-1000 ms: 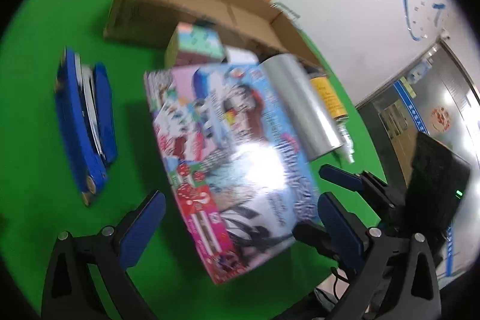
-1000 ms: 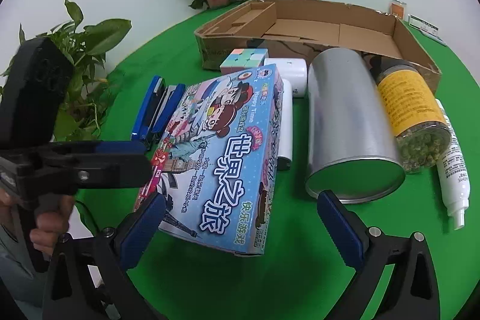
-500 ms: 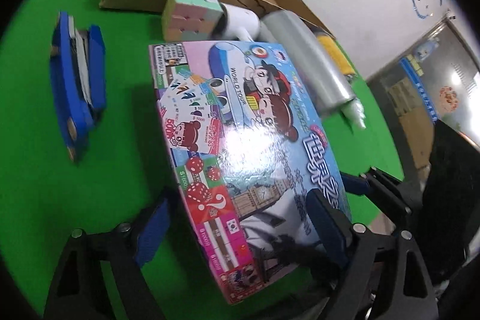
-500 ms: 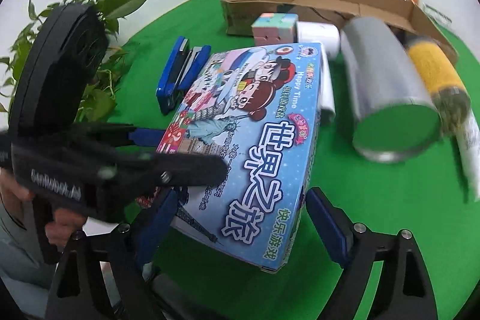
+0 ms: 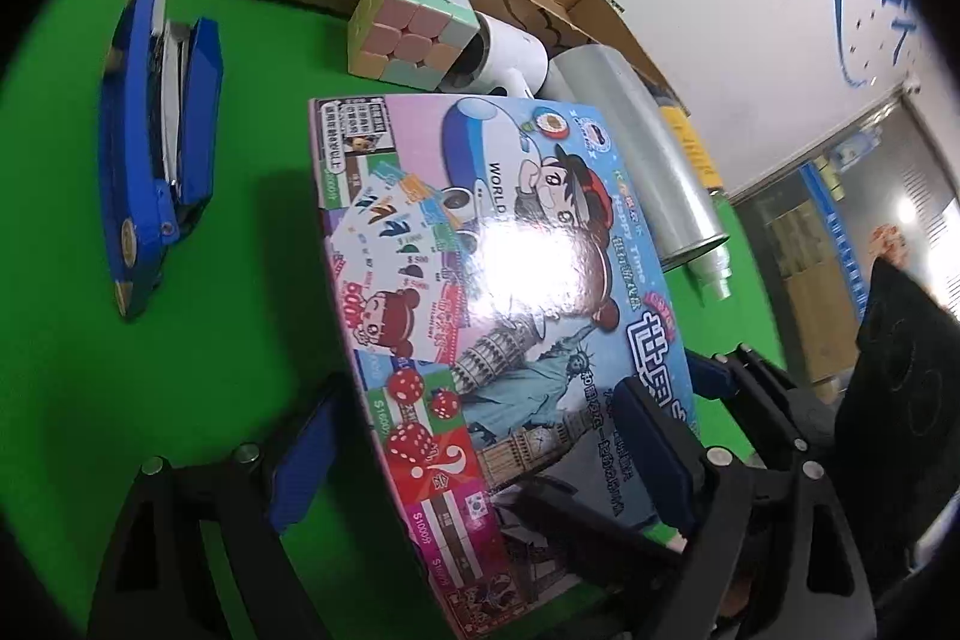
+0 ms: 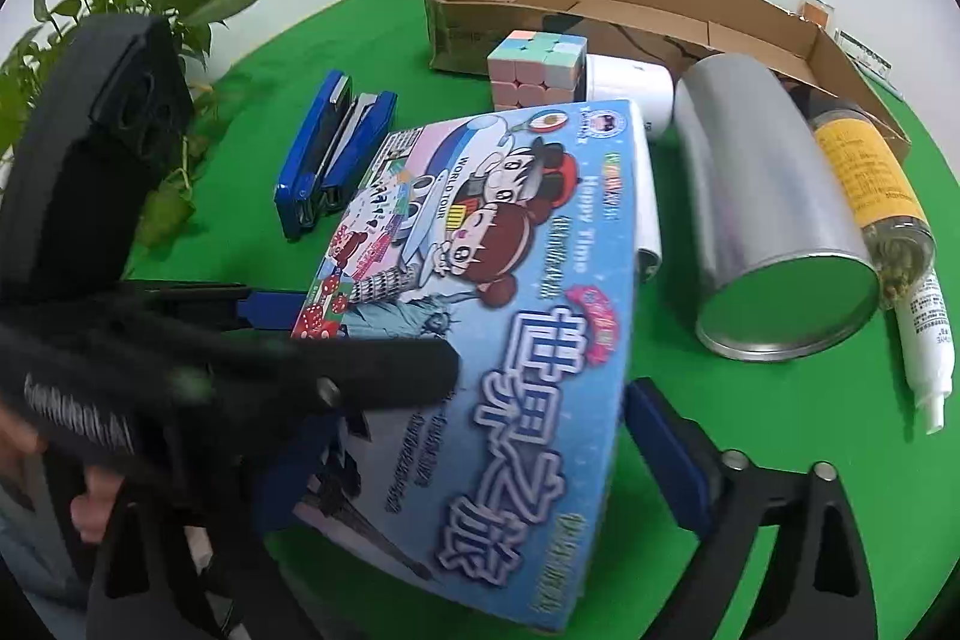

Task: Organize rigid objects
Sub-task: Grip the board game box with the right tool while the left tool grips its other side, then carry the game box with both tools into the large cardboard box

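A colourful board-game box [image 5: 510, 280] [image 6: 480, 316] is tilted up off the green table, throwing a shadow. My left gripper [image 5: 480, 436] spans its width and is shut on its side edges. One of the left gripper's blue fingers [image 6: 270, 305] presses the box's left edge in the right wrist view. My right gripper [image 6: 474, 436] straddles the box's near end with its jaws opening. Its right pad stands just off the edge.
A blue stapler [image 6: 336, 154] lies left of the box. Behind it are a pastel cube [image 6: 537, 67], a white roll [image 6: 630, 88] and an open cardboard tray [image 6: 660, 16]. A silver tin [image 6: 774, 220], a yellow-labelled jar [image 6: 870, 178] and a white tube [image 6: 930, 340] lie right.
Both grippers moved in until the game box sits between their fingers. The left jaws narrowed onto it. The right jaws narrowed, then widened again.
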`<state>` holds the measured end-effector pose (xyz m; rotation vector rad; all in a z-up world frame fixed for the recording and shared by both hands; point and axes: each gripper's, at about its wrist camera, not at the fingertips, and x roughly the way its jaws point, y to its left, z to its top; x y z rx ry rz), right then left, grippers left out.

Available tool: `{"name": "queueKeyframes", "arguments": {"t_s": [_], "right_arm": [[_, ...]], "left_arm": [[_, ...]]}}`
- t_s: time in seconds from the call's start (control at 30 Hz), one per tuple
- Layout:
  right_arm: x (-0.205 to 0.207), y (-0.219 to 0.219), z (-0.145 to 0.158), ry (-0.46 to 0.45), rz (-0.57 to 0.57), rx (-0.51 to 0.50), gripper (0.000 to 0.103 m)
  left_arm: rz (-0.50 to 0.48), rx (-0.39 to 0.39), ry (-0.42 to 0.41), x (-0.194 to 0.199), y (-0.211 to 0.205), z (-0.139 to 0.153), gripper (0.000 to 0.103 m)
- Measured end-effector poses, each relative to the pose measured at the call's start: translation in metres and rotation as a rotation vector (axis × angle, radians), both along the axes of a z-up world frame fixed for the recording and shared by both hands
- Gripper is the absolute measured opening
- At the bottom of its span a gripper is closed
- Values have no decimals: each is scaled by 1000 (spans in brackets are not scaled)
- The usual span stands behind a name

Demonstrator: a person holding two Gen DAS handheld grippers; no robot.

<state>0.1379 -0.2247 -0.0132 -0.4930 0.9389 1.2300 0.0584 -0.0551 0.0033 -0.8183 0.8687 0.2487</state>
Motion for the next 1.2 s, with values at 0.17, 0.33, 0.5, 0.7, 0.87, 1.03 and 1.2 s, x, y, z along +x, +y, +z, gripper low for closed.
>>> {"name": "queueKeyframes", "arguments": {"t_s": [0.17,0.33,0.5,0.7,0.87,1.03,1.2], "right_arm": [[-2,-3,-1,3,-20,9,99],[3,-6,-2,34,-49,49,99],[-3,-13,10,-14,-86,113,98],[7,-19,34,-32,-145,202,90],[18,-22,54,-62,-175,237,88],[31,-23,80,-82,-200,272,88],[49,-15,107,-90,-210,316,88]], "left_arm": [[-4,42,7,3,-9,3,87],[-12,188,38,8,-28,19,83],[-8,358,1,2,-41,51,76],[1,478,-46,3,-46,76,76],[5,502,-83,6,-44,87,76],[-3,543,-116,23,-43,109,76],[-9,579,-153,41,-33,133,76]]}}
